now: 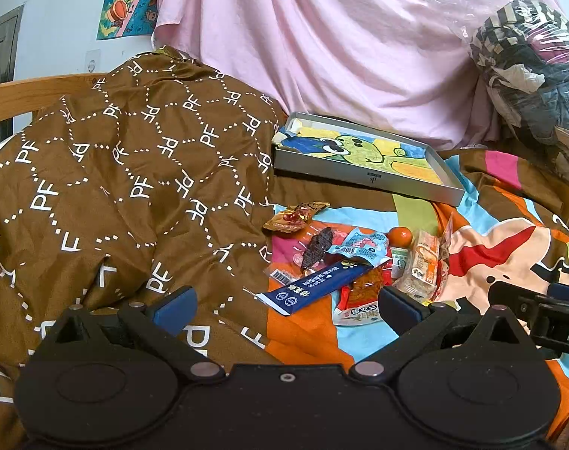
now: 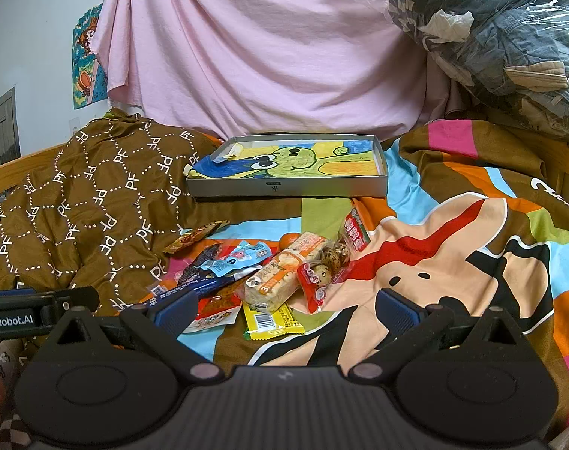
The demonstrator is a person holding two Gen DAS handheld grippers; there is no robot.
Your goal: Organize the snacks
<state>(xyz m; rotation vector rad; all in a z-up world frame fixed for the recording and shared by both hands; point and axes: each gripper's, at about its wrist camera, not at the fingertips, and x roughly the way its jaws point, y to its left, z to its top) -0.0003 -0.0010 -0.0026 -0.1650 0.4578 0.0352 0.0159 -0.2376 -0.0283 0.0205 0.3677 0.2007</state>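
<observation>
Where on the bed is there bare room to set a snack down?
Inside the tray, which holds only a drawing, and on the sheet right of the snack pile. Crowded: the pile itself, with the brown quilt at its left.

A bed (image 2: 453, 247) with a bright cartoon sheet fills the scene. A brown quilt (image 1: 116, 172) lies heaped at left, against a wooden rail (image 1: 33, 88). A pink sheet (image 2: 265, 56) hangs at the far side. Far left, a poster (image 1: 129, 0) hangs on the white wall (image 1: 52, 7). A bagged clothes bundle (image 2: 502, 45) sits far right.
</observation>
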